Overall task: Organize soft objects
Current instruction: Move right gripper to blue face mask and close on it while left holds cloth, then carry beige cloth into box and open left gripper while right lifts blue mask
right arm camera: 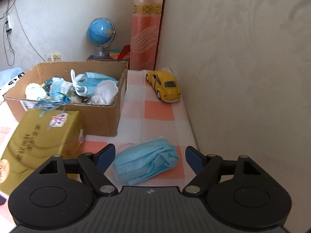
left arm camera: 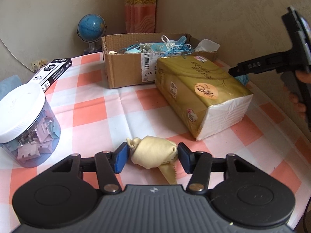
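Observation:
A knotted pale-yellow cloth [left arm camera: 153, 151] lies on the checked tablecloth [left arm camera: 93, 116], and my left gripper [left arm camera: 153, 149] is shut on it, a blue pad against each side. A crumpled light-blue face mask [right arm camera: 145, 161] lies near the wall between the fingers of my right gripper [right arm camera: 150, 149]. That gripper is open, with gaps on both sides of the mask. The open cardboard box [right arm camera: 103, 116] behind holds several masks, a white cloth and blue string items. In the left wrist view the right gripper [left arm camera: 241, 71] shows at the far right, held by a hand.
A gold tissue pack [left arm camera: 194, 81] lies between the two grippers, in front of the box [left arm camera: 124, 71]. A clear jar of binder clips [left arm camera: 25, 124] and a black carton [left arm camera: 52, 69] stand left. A yellow toy car [right arm camera: 165, 86] sits by the wall, a globe [right arm camera: 100, 31] behind.

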`<control>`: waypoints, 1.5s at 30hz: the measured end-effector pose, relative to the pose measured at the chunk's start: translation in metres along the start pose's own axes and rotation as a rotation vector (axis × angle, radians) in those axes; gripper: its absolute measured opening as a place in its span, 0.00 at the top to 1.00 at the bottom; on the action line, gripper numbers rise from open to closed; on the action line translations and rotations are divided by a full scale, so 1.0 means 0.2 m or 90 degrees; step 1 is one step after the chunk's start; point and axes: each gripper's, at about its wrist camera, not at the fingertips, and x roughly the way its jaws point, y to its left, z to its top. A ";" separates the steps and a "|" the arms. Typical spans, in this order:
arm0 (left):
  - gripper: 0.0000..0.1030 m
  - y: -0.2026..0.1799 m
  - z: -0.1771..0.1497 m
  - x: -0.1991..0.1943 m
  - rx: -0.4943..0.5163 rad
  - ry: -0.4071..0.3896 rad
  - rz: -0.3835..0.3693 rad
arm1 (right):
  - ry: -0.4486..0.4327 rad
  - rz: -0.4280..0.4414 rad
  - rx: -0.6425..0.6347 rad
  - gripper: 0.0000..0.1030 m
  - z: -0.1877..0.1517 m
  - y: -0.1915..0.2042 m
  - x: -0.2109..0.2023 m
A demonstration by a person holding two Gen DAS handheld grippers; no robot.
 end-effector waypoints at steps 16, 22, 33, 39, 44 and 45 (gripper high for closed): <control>0.47 0.00 0.01 0.01 0.003 0.001 0.004 | 0.022 0.010 -0.008 0.20 -0.05 -0.05 0.07; 0.47 -0.01 0.01 0.01 0.009 0.001 0.007 | 0.023 0.024 -0.028 0.27 -0.01 0.00 0.14; 0.58 -0.01 0.01 -0.01 0.016 0.002 -0.011 | 0.016 0.020 -0.004 0.61 -0.04 -0.01 0.06; 0.62 -0.01 0.04 -0.05 0.043 0.002 -0.030 | 0.001 0.026 -0.005 0.62 -0.07 0.00 -0.06; 0.62 0.00 0.13 -0.12 0.069 0.003 -0.060 | -0.016 0.034 -0.009 0.62 -0.08 0.02 -0.18; 0.62 0.01 0.16 -0.14 0.075 0.000 -0.060 | -0.025 0.035 -0.009 0.62 -0.09 0.02 -0.21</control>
